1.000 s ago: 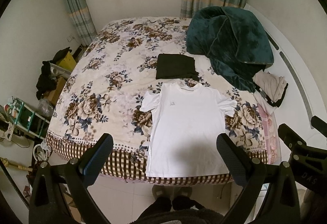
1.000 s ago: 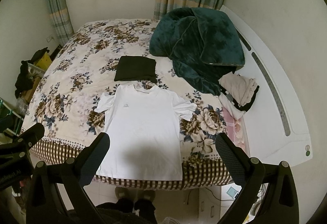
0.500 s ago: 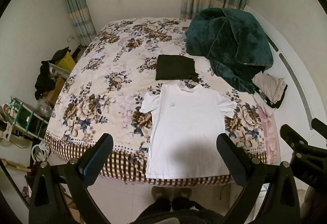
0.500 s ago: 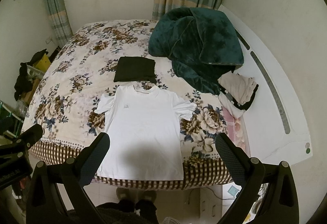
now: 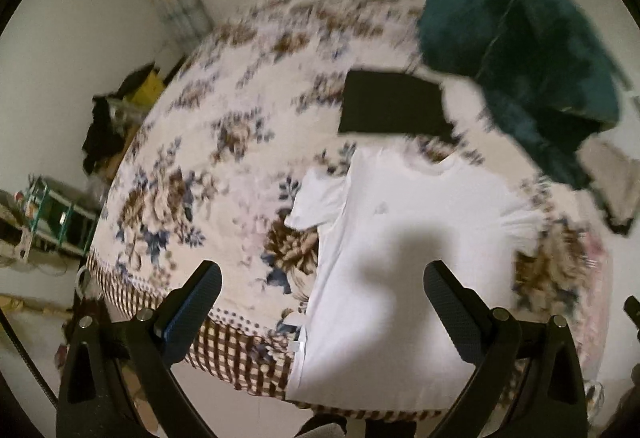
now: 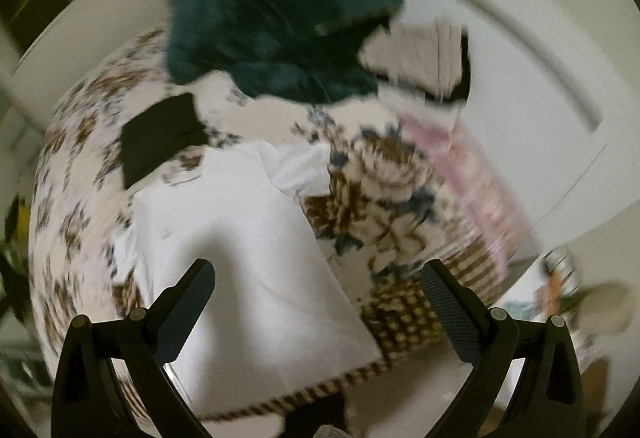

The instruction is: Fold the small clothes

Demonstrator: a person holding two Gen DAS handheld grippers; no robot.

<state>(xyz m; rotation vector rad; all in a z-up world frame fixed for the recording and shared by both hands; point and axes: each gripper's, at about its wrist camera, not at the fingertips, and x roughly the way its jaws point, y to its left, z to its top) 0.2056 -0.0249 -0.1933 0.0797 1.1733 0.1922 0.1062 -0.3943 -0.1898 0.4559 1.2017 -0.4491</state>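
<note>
A white T-shirt (image 5: pixel 404 238) lies flat at the foot of the floral-sheeted bed (image 5: pixel 208 174), below a folded black garment (image 5: pixel 392 106). Left gripper (image 5: pixel 322 302) and right gripper (image 6: pixel 318 298) hover, jaws apart, empty. A teal blanket (image 5: pixel 516 50) is heaped near the curtained wall.

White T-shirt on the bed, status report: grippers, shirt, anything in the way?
Left gripper and right gripper open, empty, above bed edge. White T-shirt flat, unfolded. Folded black garment just beyond collar; nothing lying on the shirt.
</note>
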